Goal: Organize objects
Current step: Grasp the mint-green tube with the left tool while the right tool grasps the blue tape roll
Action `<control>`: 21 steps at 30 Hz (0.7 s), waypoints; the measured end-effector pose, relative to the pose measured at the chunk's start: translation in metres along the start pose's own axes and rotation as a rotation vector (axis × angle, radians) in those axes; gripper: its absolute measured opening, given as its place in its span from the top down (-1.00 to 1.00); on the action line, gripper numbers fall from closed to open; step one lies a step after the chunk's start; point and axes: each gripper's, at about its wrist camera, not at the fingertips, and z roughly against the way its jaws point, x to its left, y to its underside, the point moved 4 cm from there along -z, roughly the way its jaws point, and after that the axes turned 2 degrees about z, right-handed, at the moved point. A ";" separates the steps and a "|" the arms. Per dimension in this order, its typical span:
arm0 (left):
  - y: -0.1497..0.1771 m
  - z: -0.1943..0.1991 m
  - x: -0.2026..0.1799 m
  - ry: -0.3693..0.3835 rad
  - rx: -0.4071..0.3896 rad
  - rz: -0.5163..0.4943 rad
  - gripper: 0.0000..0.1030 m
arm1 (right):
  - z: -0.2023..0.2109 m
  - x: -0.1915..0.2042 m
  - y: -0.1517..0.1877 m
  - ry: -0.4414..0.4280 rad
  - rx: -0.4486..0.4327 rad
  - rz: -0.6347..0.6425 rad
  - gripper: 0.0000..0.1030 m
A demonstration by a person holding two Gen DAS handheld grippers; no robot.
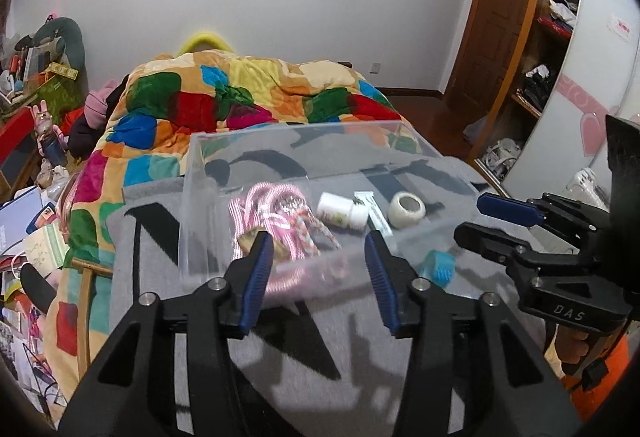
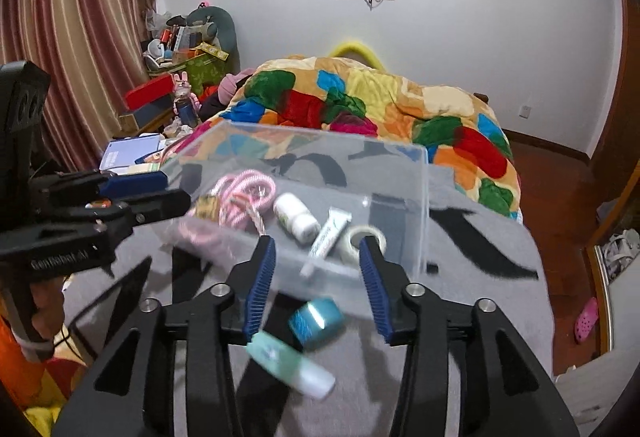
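Note:
A clear plastic box sits on a grey blanket on the bed. Inside lie a pink cord, a white bottle, a white tube, a white tape roll and a small brown packet. A teal box and a pale green-and-white tube lie on the blanket in front of the box. My left gripper is open at the box's near wall. My right gripper is open above the teal box.
A multicoloured quilt covers the far bed. Cluttered shelves and boxes stand at the left by striped curtains. A wardrobe with open shelves and a wooden floor are at the right. A pink shoe lies on the floor.

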 end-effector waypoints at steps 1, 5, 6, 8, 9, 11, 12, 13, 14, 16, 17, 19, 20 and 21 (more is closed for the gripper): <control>0.004 0.001 -0.002 0.003 0.003 -0.008 -0.01 | 0.000 0.001 0.003 -0.001 0.005 0.000 0.13; 0.023 -0.004 -0.014 0.010 0.043 -0.047 -0.10 | -0.012 0.005 0.020 0.009 0.043 0.028 0.11; 0.027 -0.006 -0.016 0.012 0.053 -0.053 -0.10 | -0.016 0.006 0.022 0.012 0.053 0.031 0.11; 0.037 -0.011 -0.021 0.019 0.083 -0.063 -0.10 | -0.026 0.006 0.027 0.006 0.076 0.031 0.11; 0.042 -0.014 -0.023 0.024 0.099 -0.066 -0.10 | -0.032 0.006 0.030 0.002 0.087 0.027 0.11; 0.050 -0.020 -0.027 0.034 0.130 -0.070 -0.10 | -0.040 0.005 0.034 0.002 0.102 0.025 0.11; 0.053 -0.022 -0.028 0.038 0.143 -0.072 -0.10 | -0.044 0.004 0.036 -0.006 0.109 0.025 0.14; 0.056 -0.024 -0.032 0.048 0.155 -0.074 -0.10 | -0.044 0.003 0.037 -0.011 0.109 0.020 0.28; 0.058 -0.026 -0.036 0.061 0.162 -0.077 -0.11 | -0.045 0.001 0.039 -0.016 0.111 0.017 0.30; 0.061 -0.028 -0.043 0.079 0.172 -0.085 -0.19 | -0.041 -0.001 0.040 -0.025 0.099 0.005 0.30; 0.062 -0.029 -0.048 0.090 0.175 -0.093 -0.26 | -0.038 -0.003 0.040 -0.024 0.091 -0.001 0.30; 0.065 -0.031 -0.060 0.111 0.186 -0.113 -0.31 | -0.029 -0.008 0.040 -0.018 0.072 -0.014 0.30; 0.067 -0.033 -0.066 0.121 0.192 -0.125 -0.32 | -0.025 -0.010 0.040 -0.013 0.063 -0.022 0.30; 0.067 -0.035 -0.072 0.129 0.200 -0.137 -0.35 | -0.019 -0.016 0.041 -0.006 0.052 -0.036 0.30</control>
